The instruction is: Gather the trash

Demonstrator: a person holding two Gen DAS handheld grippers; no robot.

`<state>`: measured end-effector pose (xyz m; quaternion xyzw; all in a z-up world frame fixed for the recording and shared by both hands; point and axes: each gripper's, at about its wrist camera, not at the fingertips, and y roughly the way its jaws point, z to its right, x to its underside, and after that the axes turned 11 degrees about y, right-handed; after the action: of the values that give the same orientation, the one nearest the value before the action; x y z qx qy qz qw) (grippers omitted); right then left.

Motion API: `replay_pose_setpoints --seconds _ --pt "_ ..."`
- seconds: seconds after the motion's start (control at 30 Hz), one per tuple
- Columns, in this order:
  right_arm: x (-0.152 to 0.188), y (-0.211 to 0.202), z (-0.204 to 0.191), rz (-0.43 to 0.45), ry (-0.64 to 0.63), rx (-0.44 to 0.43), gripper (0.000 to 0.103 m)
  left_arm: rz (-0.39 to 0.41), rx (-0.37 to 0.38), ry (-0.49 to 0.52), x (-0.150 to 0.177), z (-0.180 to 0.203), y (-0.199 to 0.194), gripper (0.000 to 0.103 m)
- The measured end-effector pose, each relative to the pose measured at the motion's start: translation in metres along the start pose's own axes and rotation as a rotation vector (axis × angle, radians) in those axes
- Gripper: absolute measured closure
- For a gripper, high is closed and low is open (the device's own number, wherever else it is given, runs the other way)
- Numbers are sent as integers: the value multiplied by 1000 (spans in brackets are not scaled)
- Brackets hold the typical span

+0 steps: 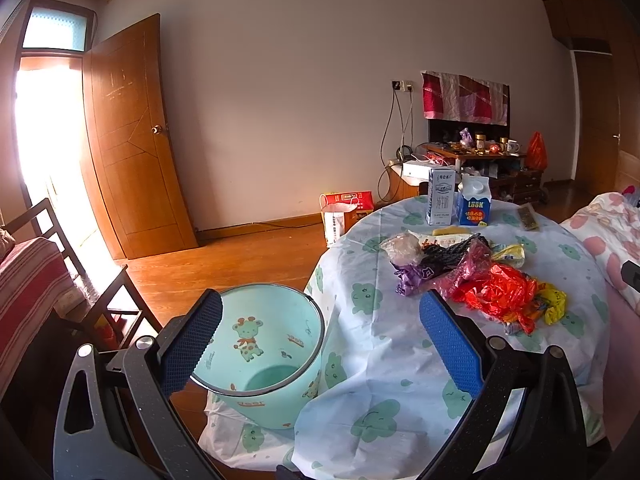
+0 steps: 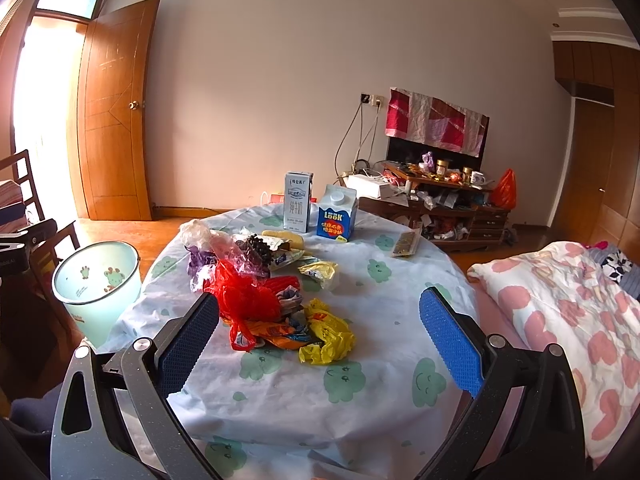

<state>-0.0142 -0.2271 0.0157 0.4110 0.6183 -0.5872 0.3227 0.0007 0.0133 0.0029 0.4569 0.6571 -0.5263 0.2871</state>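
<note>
A round table (image 2: 360, 360) with a white cloth printed with green clouds holds a heap of trash: a red plastic bag (image 2: 244, 296) (image 1: 496, 292), a yellow bag (image 2: 328, 332) (image 1: 554, 304), purple and clear bags (image 2: 204, 248) (image 1: 408, 276), and wrappers. A mint-green bin (image 1: 264, 364) (image 2: 96, 284) with giraffe prints stands on the floor left of the table. My left gripper (image 1: 320, 312) is open and empty over the bin and table edge. My right gripper (image 2: 320, 312) is open and empty, just short of the trash heap.
A white milk carton (image 2: 297, 206) and a blue carton (image 2: 337, 214) stand at the table's far side, with a flat packet (image 2: 406, 244) to the right. A bed with a pink-flowered quilt (image 2: 568, 312) lies right. A wooden chair (image 1: 60, 280) stands left. A cluttered cabinet (image 2: 448, 200) is by the far wall.
</note>
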Motion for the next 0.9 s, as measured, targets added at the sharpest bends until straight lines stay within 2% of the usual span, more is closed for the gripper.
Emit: replay_pose_setpoints --seconds 0.9 --pt "1 0 0 0 -3 2 5 0 -13 -3 1 -3 0 6"
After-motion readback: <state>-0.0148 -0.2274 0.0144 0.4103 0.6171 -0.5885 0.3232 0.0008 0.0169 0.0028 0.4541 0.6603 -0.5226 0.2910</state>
